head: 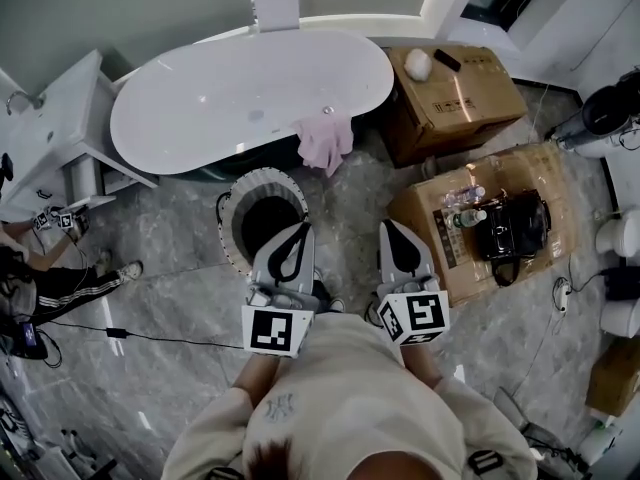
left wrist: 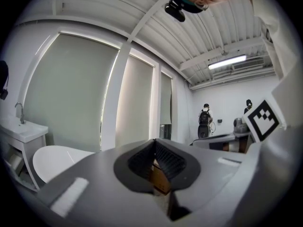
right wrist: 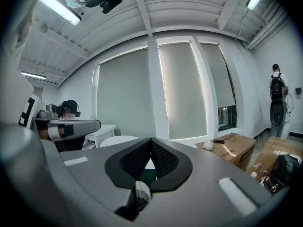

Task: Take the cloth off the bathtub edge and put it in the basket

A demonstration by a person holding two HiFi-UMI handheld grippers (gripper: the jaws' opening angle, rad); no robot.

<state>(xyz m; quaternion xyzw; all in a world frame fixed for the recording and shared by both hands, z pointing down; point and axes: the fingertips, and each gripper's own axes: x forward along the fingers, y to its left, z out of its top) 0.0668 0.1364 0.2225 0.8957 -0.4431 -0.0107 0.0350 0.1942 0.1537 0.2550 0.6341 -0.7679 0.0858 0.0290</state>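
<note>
Hanging on the tub: a pink cloth [head: 325,143] draped over the near rim of the white bathtub [head: 250,93], toward its right end, its lower part dangling down the outside.
Basket [head: 232,230]: white-sided and dark inside, standing on the grey floor just in front of the tub, below and a little left of the cloth, not touching it.
Left claw [head: 299,230] [left wrist: 155,142]: jaws pressed together with nothing pinched. From above its tip sits over the basket's near rim.
Right claw [head: 392,228] [right wrist: 151,140]: jaws pressed together as well and empty, beside the left one, over bare floor to the right of the basket.
Reach: both claws are held out level in front of the person in the pale top, well short of the cloth (the basket lies between).
Cardboard boxes: one [head: 470,108] right of the tub's end, with a pale round thing and a dark flat thing on top. A second box [head: 440,208] is nearer, carrying a black bag [head: 515,228] and some bottles.
Sink stand [head: 60,118]: white, at the tub's left end.
Others: someone in striped dark trousers [head: 60,290] at the left edge, and a person with a backpack [right wrist: 277,100] by the far wall.
</note>
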